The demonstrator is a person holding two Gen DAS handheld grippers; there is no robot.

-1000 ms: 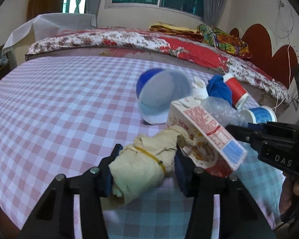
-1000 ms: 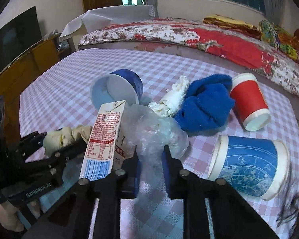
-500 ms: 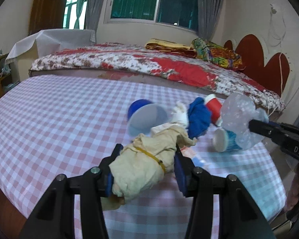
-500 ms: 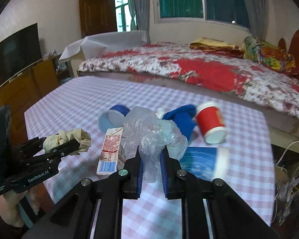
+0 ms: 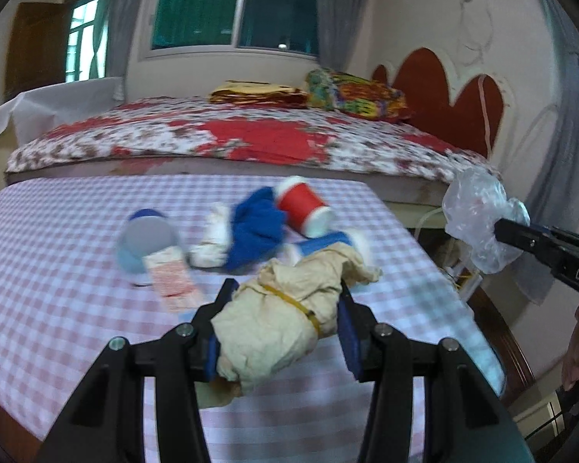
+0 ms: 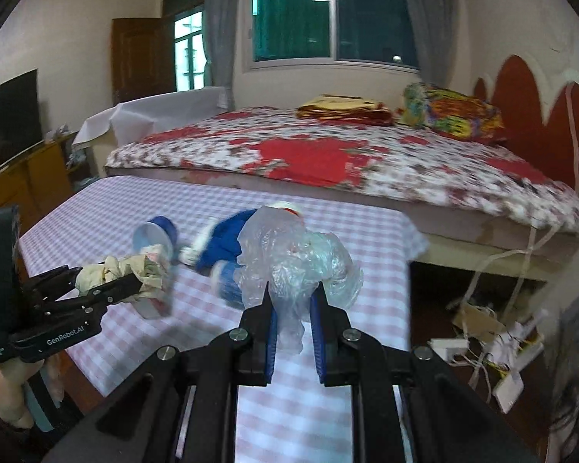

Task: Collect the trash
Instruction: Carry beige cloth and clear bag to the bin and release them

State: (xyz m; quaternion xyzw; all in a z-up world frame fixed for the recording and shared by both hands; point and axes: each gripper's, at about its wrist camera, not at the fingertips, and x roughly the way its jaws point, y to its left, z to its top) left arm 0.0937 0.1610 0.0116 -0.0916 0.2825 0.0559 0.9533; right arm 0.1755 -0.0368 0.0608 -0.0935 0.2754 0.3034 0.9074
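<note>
Thin clear plastic bag [image 6: 297, 254] could slide from the narrowly closed right gripper [image 6: 293, 308]; left gripper [image 5: 278, 324] (half-open) clamps a rubber-banded paper wad [image 5: 285, 308], more securely.

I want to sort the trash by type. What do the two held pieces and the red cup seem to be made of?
Bundle in the left tongs: probably crumpled paper or thin cloth, matt beige, creased, tied with a yellow rubber band.
Bag in the right tongs: thin clear plastic film, glossy and wrinkled; things show through it.
Red cup: likely coated paper, smooth, with a white rim; blurred, so uncertain.
</note>
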